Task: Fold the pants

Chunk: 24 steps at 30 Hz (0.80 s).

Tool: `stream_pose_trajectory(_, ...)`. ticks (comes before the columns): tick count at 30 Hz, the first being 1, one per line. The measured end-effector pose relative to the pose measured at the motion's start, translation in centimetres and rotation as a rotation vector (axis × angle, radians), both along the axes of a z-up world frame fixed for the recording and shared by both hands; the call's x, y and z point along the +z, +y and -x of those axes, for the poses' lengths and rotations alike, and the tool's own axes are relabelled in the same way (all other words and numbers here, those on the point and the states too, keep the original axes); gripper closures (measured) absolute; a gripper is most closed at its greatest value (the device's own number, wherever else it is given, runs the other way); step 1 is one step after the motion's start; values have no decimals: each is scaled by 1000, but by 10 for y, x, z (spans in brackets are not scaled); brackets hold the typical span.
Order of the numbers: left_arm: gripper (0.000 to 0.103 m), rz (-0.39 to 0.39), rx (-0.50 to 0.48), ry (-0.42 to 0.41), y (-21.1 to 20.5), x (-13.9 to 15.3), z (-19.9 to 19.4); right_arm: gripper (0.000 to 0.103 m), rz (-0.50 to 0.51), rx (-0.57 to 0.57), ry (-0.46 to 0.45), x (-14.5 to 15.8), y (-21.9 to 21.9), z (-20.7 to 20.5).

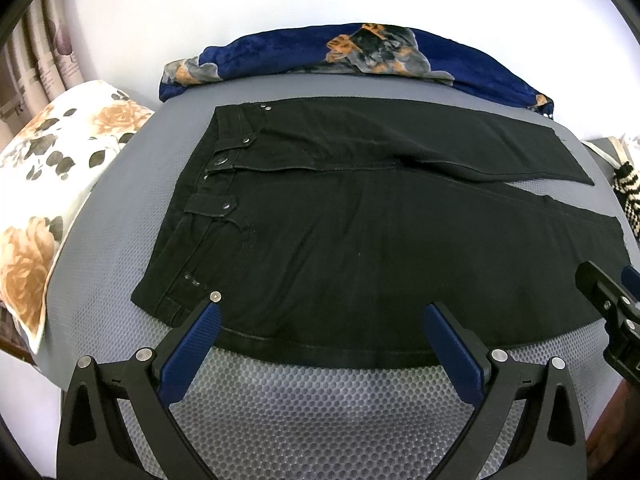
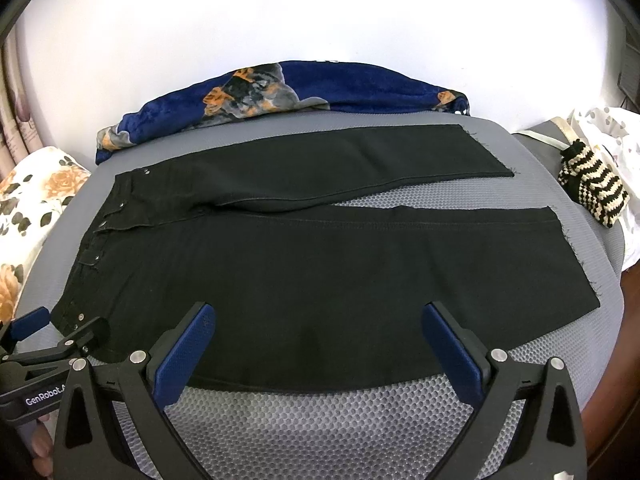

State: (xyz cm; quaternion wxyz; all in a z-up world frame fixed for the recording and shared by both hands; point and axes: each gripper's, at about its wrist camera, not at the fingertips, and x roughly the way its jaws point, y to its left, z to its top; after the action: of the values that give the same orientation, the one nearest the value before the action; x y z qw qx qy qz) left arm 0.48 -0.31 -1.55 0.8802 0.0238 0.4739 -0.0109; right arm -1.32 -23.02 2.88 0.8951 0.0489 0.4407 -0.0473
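Black pants (image 1: 340, 232) lie flat on a grey mesh bed surface (image 1: 320, 408), waistband to the left and both legs running to the right, slightly apart at the hems. In the right wrist view the same pants (image 2: 320, 276) show frayed hems at the right. My left gripper (image 1: 320, 312) is open, hovering over the near edge by the waistband corner, nothing between its fingers. My right gripper (image 2: 320, 312) is open over the near leg's edge. Each gripper shows in the other's view: the right one (image 1: 612, 300) at the right edge, the left one (image 2: 60, 332) at the lower left.
A floral pillow (image 1: 52, 184) lies to the left. A blue patterned blanket (image 1: 360, 56) is bunched along the far side by the white wall. A black-and-cream striped knit item (image 2: 596, 184) and a white bag (image 2: 616, 128) sit at the right. A fingertip (image 2: 40, 448) shows low left.
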Motion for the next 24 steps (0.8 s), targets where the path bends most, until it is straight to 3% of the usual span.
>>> stream_pose_trajectory(10, 3, 44, 11, 20, 11, -3, -15, 1, -2, 1, 2, -1, -3, -9)
stream_pose_trajectory(16, 3, 57, 35, 4, 42, 0, -51, 1, 20, 60, 13, -1, -2, -24)
stream_pose_trajectory(19, 3, 79, 61, -12, 69, 3, -78, 1, -17, 100, 16, 0, -3, -37)
stream_pose_trajectory(24, 26, 157, 81, -18, 118, 8, -139, 0, -128, 135, 24, -2, -8, -64)
